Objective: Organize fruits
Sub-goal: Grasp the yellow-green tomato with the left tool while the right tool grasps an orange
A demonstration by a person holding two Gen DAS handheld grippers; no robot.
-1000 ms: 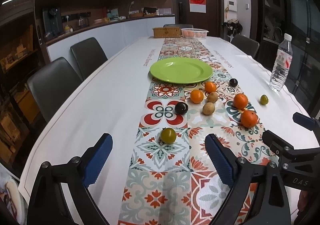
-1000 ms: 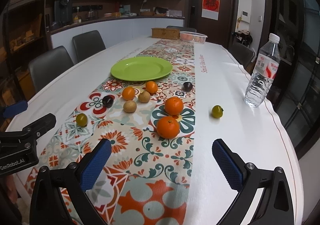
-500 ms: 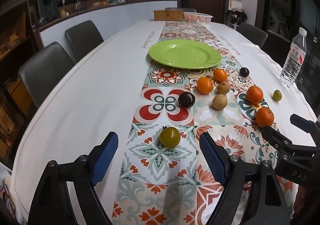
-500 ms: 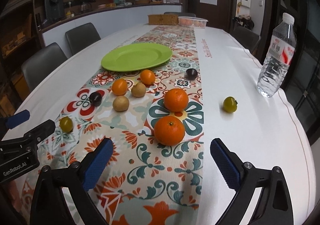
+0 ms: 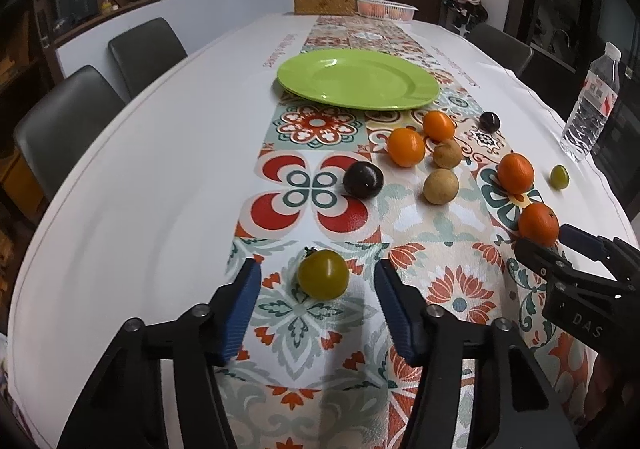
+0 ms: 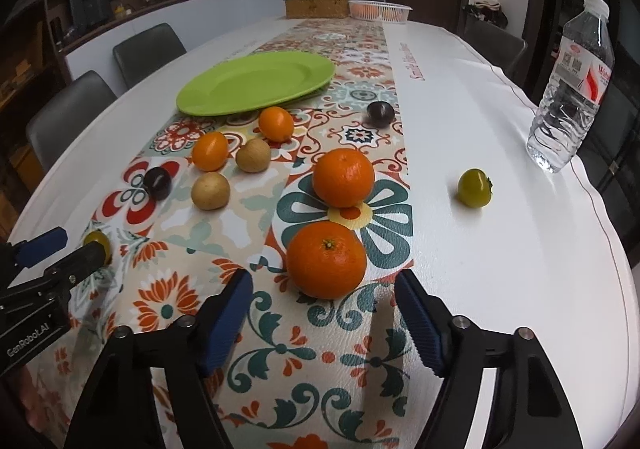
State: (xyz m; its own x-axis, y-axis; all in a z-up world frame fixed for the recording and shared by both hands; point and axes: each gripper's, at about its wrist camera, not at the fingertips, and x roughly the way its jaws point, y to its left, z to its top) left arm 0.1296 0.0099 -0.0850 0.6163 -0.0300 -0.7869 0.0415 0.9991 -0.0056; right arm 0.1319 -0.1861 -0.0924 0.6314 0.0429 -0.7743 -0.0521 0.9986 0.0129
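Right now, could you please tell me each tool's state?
Left tool: open, straddling the green tomato.
Right tool: open, at the near orange.

I see a yellow-green tomato (image 5: 323,274) sitting between my left fingers (image 5: 242,305), touching neither pad. A large orange (image 6: 326,259) rests just ahead of my right fingers (image 6: 226,319), a second orange (image 6: 343,177) behind it. Farther ahead lie two small oranges (image 6: 209,151), two tan round fruits (image 6: 210,191) and two dark plums (image 6: 157,182). Another green tomato (image 6: 474,188) sits out to the right on the white worktop (image 6: 500,241). The green plate (image 6: 256,82) lies beyond them.
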